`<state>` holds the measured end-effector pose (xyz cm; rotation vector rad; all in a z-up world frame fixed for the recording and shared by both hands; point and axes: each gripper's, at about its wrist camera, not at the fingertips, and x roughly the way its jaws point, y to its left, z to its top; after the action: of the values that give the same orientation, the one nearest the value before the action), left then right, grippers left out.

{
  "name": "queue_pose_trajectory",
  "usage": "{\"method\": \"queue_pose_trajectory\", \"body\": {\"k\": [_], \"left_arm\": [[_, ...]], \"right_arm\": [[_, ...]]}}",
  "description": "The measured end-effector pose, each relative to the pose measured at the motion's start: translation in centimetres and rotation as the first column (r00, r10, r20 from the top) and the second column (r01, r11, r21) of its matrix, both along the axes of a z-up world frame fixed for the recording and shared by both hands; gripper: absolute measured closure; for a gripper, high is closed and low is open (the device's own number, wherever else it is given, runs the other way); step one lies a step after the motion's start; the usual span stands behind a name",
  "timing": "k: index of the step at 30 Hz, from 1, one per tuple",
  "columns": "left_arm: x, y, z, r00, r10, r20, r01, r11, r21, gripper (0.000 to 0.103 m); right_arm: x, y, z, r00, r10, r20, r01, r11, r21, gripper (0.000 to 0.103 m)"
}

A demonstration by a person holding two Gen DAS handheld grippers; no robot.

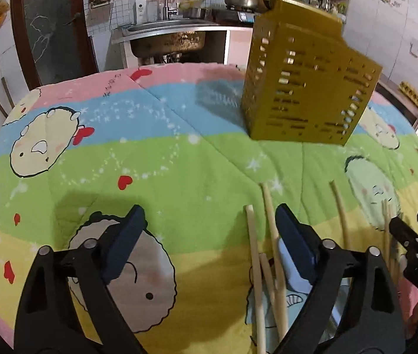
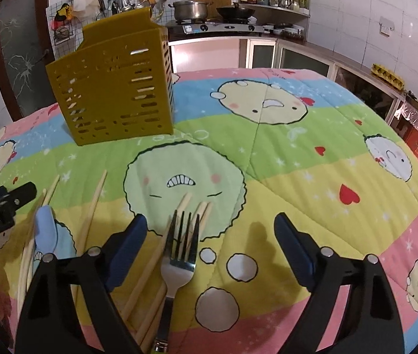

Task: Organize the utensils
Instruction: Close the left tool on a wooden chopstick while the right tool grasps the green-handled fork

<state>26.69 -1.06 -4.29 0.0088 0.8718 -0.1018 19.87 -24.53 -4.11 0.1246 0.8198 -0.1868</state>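
My left tongs (image 1: 210, 227) and right tongs (image 2: 210, 236) both gape wide, holding nothing. The mustard-yellow slotted plastic utensil holder (image 2: 114, 88) stands toward the quilted worktop's (image 2: 297, 153) far edge, ready to receive; pale wooden chopsticks (image 1: 253, 253) and a steel fork (image 2: 179, 253) lie near its near edge.

Left gripper (image 1: 210, 230) hovers low with its jaws spread wide, nothing between the blue pads. Right gripper (image 2: 210, 240) hangs alongside, just to its right (equally wide apart), gripping nothing at all.
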Motion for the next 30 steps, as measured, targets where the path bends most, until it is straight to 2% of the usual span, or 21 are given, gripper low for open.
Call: {"method": "queue_pose_trajectory", "body": {"k": [3, 7, 11, 23, 25, 30], "left_arm": [[0.4, -0.4, -0.7, 1.000, -0.012, -0.020, 0.012, 1.000, 0.016, 0.019], [0.8, -0.3, -1.4, 0.998, -0.023, -0.053, 0.023, 1.000, 0.002, 0.027], [0.8, -0.5, -1.5, 0.998, -0.028, -0.054, 0.028, 1.000, 0.011, 0.037], [0.7, -1.2, -1.3, 0.994, -0.059, -0.087, 0.059, 0.998, -0.006, 0.062], [0.8, -1.4, -1.3, 0.994, -0.061, -0.091, 0.061, 0.998, -0.003, 0.065], [1.0, -1.5, -1.3, 0.993, -0.060, -0.106, 0.059, 0.998, -0.008, 0.071]], "right_arm": [[0.1, 0.1, -0.3, 1.000, 0.008, -0.011, -0.008, 1.000, 0.007, 0.017], [0.1, 0.1, -0.4, 1.000, 0.013, -0.014, -0.012, 1.000, 0.008, 0.017], [0.2, 0.2, -0.6, 0.999, 0.020, -0.026, -0.020, 1.000, 0.022, 0.018], [0.6, 0.2, -0.7, 0.999, 0.012, -0.044, -0.009, 0.998, 0.058, 0.044], [0.8, 0.2, -0.7, 0.999, 0.009, -0.050, -0.006, 0.998, 0.069, 0.051], [0.9, -0.3, -0.7, 0.998, -0.006, -0.059, 0.011, 0.996, 0.088, 0.059]]}}
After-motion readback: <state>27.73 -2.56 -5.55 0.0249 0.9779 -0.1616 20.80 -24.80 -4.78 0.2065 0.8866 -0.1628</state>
